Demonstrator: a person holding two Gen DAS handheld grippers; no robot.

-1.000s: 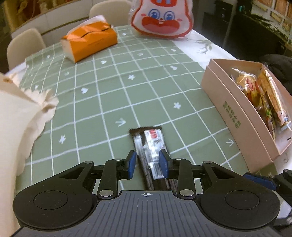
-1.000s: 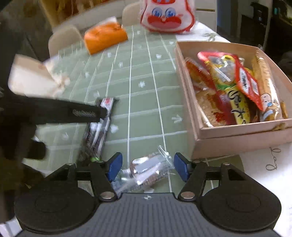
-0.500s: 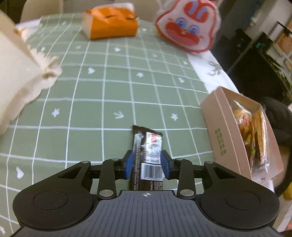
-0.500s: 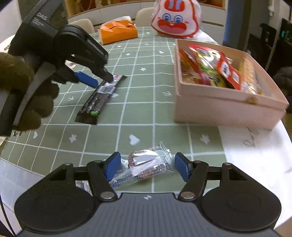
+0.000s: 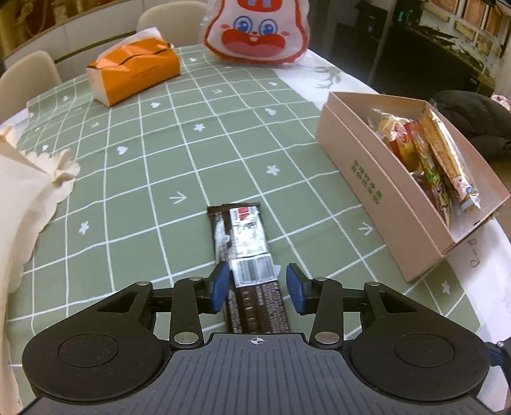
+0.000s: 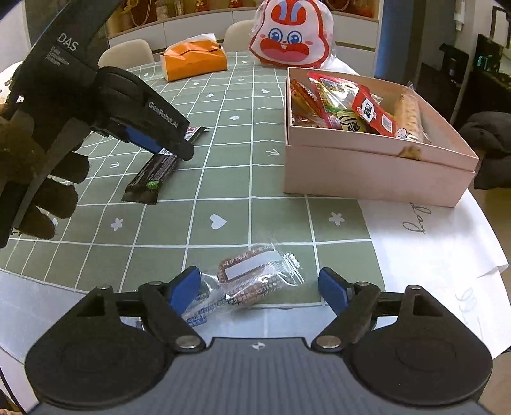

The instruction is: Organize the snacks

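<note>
A long dark snack bar (image 5: pixel 247 255) lies on the green checked tablecloth (image 5: pixel 153 159). My left gripper (image 5: pixel 258 286) is open around its near half, pads on either side and a gap on the right. In the right wrist view the bar (image 6: pixel 153 174) runs under the left gripper (image 6: pixel 166 140). My right gripper (image 6: pixel 259 287) is open around clear-wrapped snacks (image 6: pixel 252 281) at the table's near edge. The pink box (image 6: pixel 377 169), holding several snack packs, stands at the right; it also shows in the left wrist view (image 5: pixel 396 191).
An orange tissue box (image 5: pixel 134 73) and a red-and-white rabbit bag (image 5: pixel 255 28) stand at the far side. A cream cloth (image 5: pixel 22 204) lies at the left. Chairs (image 5: pixel 25 79) stand behind the table. A white cloth (image 6: pixel 431 242) covers the right edge.
My left gripper's jaws have opened wider around the dark bar and the view has swung back toward the box. My right gripper has risen slightly above the clear-wrapped snacks.
</note>
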